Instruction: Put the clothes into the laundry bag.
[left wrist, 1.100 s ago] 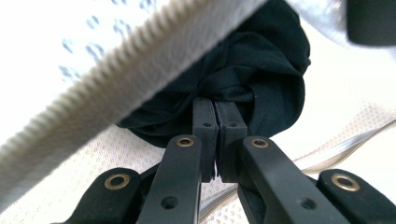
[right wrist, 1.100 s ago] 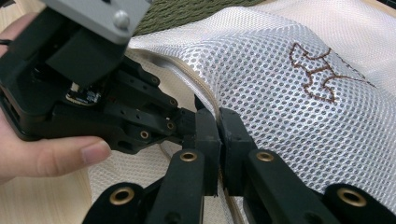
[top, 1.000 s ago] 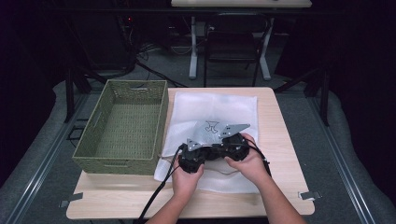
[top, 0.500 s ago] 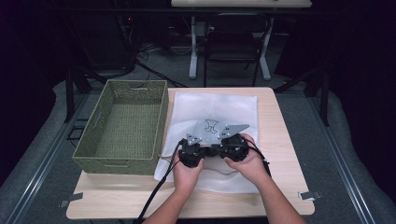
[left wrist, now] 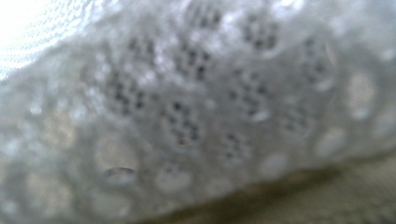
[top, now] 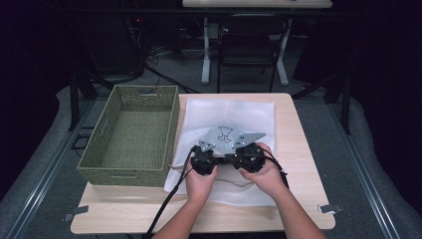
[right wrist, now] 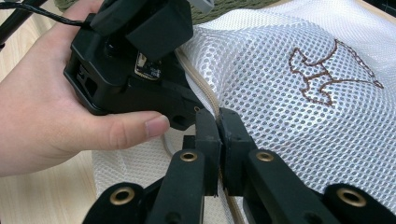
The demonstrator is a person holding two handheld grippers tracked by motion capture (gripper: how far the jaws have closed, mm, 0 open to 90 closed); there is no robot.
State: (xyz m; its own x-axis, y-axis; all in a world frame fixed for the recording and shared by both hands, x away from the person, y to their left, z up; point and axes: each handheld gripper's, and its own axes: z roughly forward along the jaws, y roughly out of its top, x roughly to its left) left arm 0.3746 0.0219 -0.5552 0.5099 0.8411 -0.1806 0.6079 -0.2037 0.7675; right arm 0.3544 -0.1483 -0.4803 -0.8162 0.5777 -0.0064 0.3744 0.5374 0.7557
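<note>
A white mesh bag (top: 229,112) lies flat on the table, with a brown stitched figure (right wrist: 327,74) on it. My right gripper (right wrist: 218,116) is shut on the bag's beige zipper seam (right wrist: 201,88) near the bag's middle. The left gripper (right wrist: 180,109) sits right beside it, held in a hand, its jaw tips hidden against the mesh. In the high view both grippers, left (top: 209,152) and right (top: 244,149), rest side by side on the bag. The left gripper view has blurred mesh (left wrist: 196,107) pressed close to the camera.
A green woven basket (top: 169,124) stands on the table's left half, touching the bag's left edge. Bare wood (top: 298,149) shows right of the bag and along the front edge. A cable (top: 169,199) trails off the front.
Both hands have shifted slightly away from the person along the bag and stay close together. The bag itself lies as before.
</note>
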